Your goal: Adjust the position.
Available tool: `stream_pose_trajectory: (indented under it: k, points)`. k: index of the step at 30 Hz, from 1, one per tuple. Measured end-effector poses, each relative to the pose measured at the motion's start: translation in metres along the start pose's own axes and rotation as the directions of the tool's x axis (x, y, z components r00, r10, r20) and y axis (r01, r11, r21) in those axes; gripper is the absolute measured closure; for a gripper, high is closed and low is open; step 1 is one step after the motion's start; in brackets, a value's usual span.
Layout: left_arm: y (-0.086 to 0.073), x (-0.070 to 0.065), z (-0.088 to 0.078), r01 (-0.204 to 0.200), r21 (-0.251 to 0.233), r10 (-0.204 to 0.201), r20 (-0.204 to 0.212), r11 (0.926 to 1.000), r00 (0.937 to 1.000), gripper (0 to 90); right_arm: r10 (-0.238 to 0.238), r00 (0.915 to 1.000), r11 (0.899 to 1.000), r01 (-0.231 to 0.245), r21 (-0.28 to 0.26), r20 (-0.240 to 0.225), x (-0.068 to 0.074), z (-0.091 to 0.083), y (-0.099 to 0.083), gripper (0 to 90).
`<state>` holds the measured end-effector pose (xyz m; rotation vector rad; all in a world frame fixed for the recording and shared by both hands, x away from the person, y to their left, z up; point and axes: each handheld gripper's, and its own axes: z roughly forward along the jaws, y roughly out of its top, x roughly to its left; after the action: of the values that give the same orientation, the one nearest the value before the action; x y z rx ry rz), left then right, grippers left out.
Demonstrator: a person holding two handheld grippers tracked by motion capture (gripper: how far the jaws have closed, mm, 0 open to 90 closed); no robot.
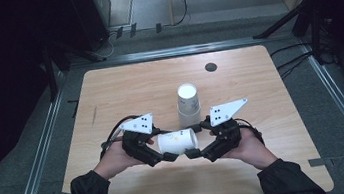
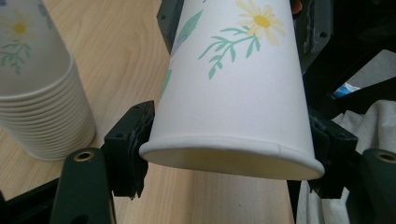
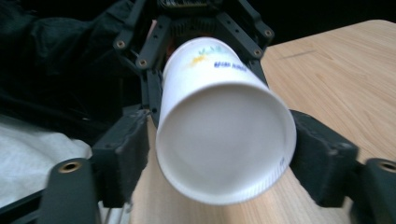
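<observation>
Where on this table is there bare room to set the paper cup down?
The table is bare left of the stack of cups and right of it, below the dark round hole. The near middle is crowded: the left hand-held gripper and right hand-held gripper meet there around the paper cup.

High view from above the person's side, facing forward and down on the table (image 1: pixel 109 92), both gripper views very close, facing each other along their jaws, sharing one paper cup (image 2: pixel 233 88).

Matt paper cup (image 1: pixel 177 141) over smooth pale wood-grain table (image 1: pixel 124 90).
</observation>
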<state>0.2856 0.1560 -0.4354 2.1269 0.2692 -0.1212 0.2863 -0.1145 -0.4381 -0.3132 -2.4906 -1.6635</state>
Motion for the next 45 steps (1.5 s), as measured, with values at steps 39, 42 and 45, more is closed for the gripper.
stream_pose_trajectory:
  k: [39,42,45]
  points:
    - [-0.003,-0.005,0.048,-0.019,0.463,0.034,-0.024,0.8861,0.9991,29.0,-0.128,0.9917,0.929,0.116,0.35,0.011,0.0,0.049,-0.032,26.1]
    - [-0.003,-0.007,0.051,-0.03,0.474,0.044,-0.019,0.88,0.9989,29.0,-0.135,0.9909,0.924,0.124,0.362,0.003,0.001,0.052,-0.033,27.2]
    - [-0.003,-0.007,0.052,-0.034,0.478,0.049,-0.018,0.8777,0.9986,28.9,-0.135,0.9908,0.921,0.129,0.368,-0.01,0.002,0.054,-0.034,31.3]
